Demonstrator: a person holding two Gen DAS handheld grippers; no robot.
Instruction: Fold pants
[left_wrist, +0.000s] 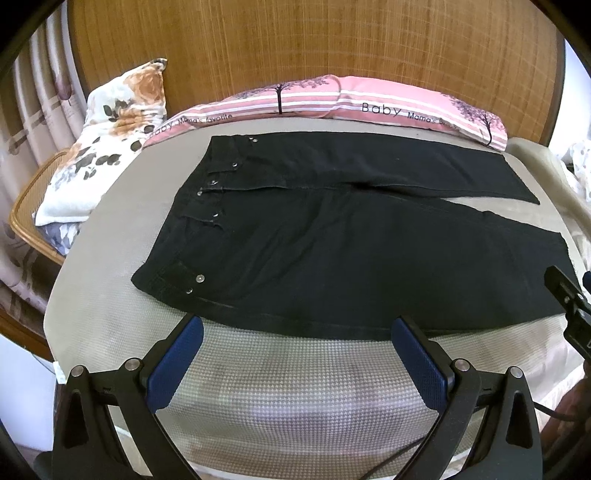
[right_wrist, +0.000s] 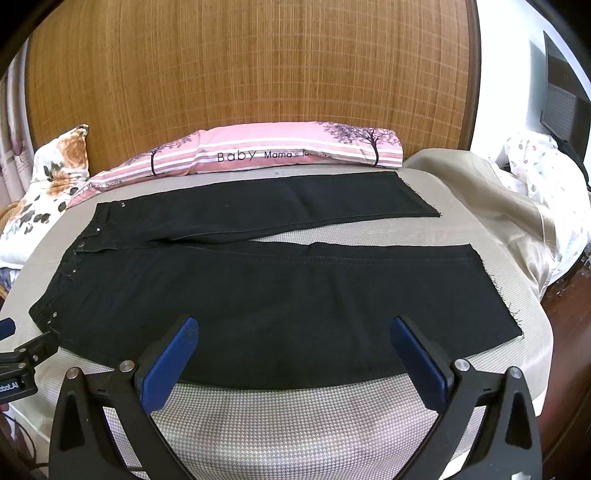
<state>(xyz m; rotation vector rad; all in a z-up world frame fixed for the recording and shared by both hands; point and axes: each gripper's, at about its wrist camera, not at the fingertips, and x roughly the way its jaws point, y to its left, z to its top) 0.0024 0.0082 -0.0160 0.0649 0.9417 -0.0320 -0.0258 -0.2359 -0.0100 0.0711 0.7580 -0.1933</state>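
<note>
left gripper (left_wrist: 297, 334): jaws spread wide, blue pads (left_wrist: 177, 363) apart, nothing held; hovers over bare bed cover just short of the pants' near edge, by the waist end
right gripper (right_wrist: 293, 332): jaws spread wide too, nothing between the fingers; tips sit over the near edge of the near leg, contact with the cloth unclear
bed cover (right_wrist: 295, 424): grey-white houndstooth weave, the surface under everything
pants (left_wrist: 332, 251): black, laid flat and unfolded, lengthwise across the bed; waist to the left, legs to the right
waistband (left_wrist: 184, 221): left end, silver rivets and buttons showing
near leg (right_wrist: 332, 295): wider in view, frayed hem at right
far leg (right_wrist: 277, 206): apart from the near one, strip of cover showing between them toward the hems
pink pillow (right_wrist: 277, 147): striped, tree print, "Baby Mama's" lettering, just beyond the far leg
floral pillow (left_wrist: 110, 140): far left, propped up
headboard (right_wrist: 240, 74): woven bamboo-look panel behind the pillows
</note>
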